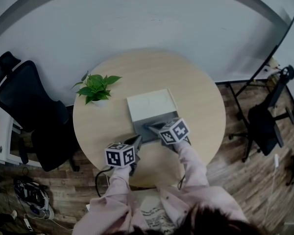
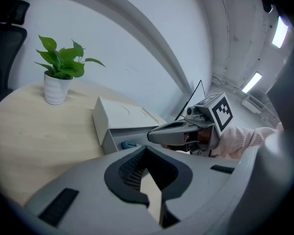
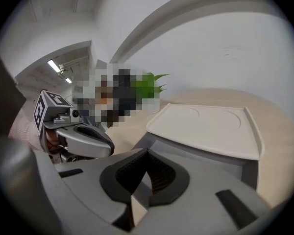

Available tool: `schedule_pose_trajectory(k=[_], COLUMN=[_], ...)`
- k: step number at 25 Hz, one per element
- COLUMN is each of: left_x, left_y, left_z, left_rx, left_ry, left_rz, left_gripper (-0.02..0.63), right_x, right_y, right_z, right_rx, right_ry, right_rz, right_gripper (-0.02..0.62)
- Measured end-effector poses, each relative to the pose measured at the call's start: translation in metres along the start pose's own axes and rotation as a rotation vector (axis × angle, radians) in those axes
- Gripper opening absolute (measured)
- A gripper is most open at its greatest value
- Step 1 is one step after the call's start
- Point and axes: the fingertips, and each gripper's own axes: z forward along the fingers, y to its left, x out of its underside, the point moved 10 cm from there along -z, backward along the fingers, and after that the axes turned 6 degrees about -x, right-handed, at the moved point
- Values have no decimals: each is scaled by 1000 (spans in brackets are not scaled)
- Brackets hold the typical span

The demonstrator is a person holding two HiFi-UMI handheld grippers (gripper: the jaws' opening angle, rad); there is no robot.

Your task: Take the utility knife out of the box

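A white flat box (image 1: 152, 103) lies in the middle of the round wooden table (image 1: 198, 99), with a grey open part (image 1: 157, 123) facing me. In the left gripper view a small blue thing (image 2: 129, 144) shows inside that opening; I cannot tell if it is the utility knife. My right gripper (image 1: 149, 127) is shut and empty, its tip at the grey opening's front. My left gripper (image 1: 136, 142) is shut and empty, just left of the opening and nearer me. The white lid (image 3: 206, 126) fills the right gripper view ahead of the shut right gripper (image 3: 139, 192). The left gripper (image 2: 149, 192) points at the box's corner (image 2: 105, 126).
A potted green plant (image 1: 97, 88) stands on the table left of the box. A black office chair (image 1: 34, 111) is beside the table's left edge, and another chair (image 1: 264, 126) stands to the right. Cables lie on the wooden floor (image 1: 34, 192).
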Motion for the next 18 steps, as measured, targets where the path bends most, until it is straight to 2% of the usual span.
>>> schedule_pose_trajectory(k=[8,18], left_x=[-1,-7], left_y=[2,4], left_z=[8,16], left_rx=[12,12], left_ry=[21,35], left_rz=[3,2], left_gripper=[11,12], right_x=[-4,-4], right_y=[-9,-22], right_z=[7,17], right_rx=[5,60], right_ry=[84,201], right_rz=[-65,-166], right_gripper=[-3,6])
